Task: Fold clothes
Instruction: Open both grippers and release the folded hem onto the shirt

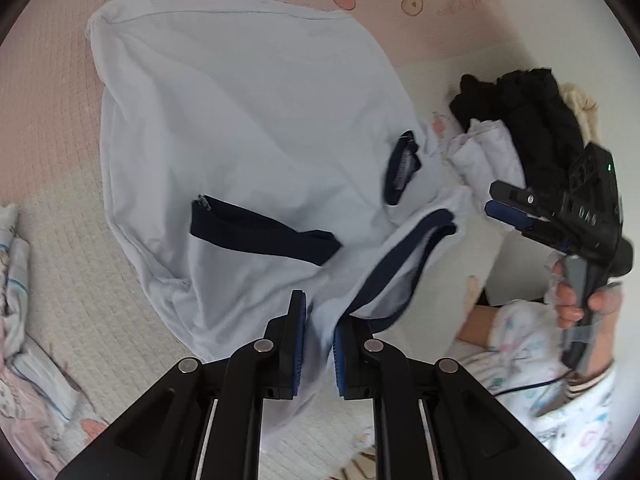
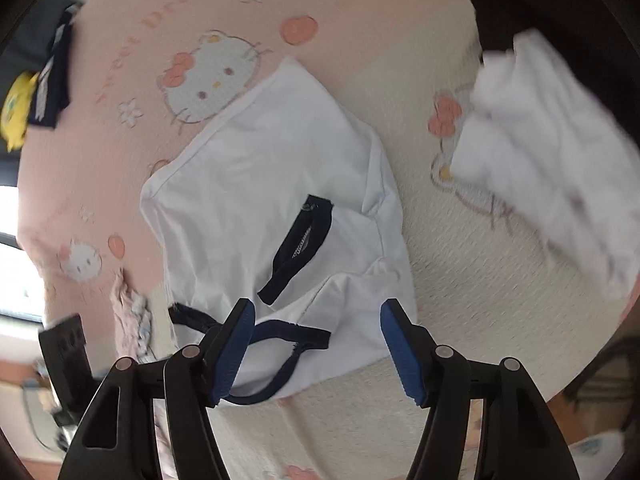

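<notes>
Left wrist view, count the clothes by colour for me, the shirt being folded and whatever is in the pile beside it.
White: 2, the shirt and a pile item
Black: 1
Cream: 1
Total: 4

1 white tee [image 1: 240,120], 1 clothes pile [image 1: 516,136], 2 grippers, 1 cat-print blanket [image 2: 460,280].

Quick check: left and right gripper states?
Left gripper: shut on the white shirt.
Right gripper: open, holding nothing.
</notes>
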`<action>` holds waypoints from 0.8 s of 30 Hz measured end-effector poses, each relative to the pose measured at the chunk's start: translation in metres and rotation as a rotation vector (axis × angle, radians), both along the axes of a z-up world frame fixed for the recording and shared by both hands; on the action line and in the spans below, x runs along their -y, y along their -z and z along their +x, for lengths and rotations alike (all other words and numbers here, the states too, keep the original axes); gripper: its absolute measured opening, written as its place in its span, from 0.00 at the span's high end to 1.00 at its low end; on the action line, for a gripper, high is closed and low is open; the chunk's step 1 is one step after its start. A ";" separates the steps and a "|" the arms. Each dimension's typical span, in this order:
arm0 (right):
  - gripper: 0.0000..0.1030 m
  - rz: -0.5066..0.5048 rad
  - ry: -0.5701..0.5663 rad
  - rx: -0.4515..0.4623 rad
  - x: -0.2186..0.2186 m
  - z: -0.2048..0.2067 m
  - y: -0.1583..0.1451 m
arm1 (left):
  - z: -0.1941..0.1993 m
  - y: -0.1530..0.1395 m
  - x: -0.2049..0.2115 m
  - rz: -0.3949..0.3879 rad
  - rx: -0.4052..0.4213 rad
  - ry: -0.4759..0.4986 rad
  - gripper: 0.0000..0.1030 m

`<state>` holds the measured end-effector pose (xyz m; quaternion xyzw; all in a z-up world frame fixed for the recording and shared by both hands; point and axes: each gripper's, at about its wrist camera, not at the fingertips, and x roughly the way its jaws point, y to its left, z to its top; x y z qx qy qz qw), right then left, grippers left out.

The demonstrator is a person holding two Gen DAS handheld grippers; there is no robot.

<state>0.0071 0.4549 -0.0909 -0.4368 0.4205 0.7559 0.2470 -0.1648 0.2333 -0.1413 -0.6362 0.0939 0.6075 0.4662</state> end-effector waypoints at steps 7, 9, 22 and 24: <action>0.35 0.296 -0.195 0.089 0.012 0.013 -0.018 | 0.013 -0.010 -0.011 0.003 -0.061 -0.011 0.90; 0.35 0.375 -0.289 0.134 0.020 0.009 -0.022 | 0.013 -0.015 -0.010 0.031 -0.046 -0.029 0.90; 0.36 0.607 -0.706 0.298 0.043 -0.024 -0.001 | 0.022 -0.003 0.001 -0.020 -0.120 -0.044 0.89; 0.35 0.603 -0.734 0.311 0.041 -0.029 0.005 | 0.022 0.006 -0.001 -0.048 -0.121 -0.038 0.89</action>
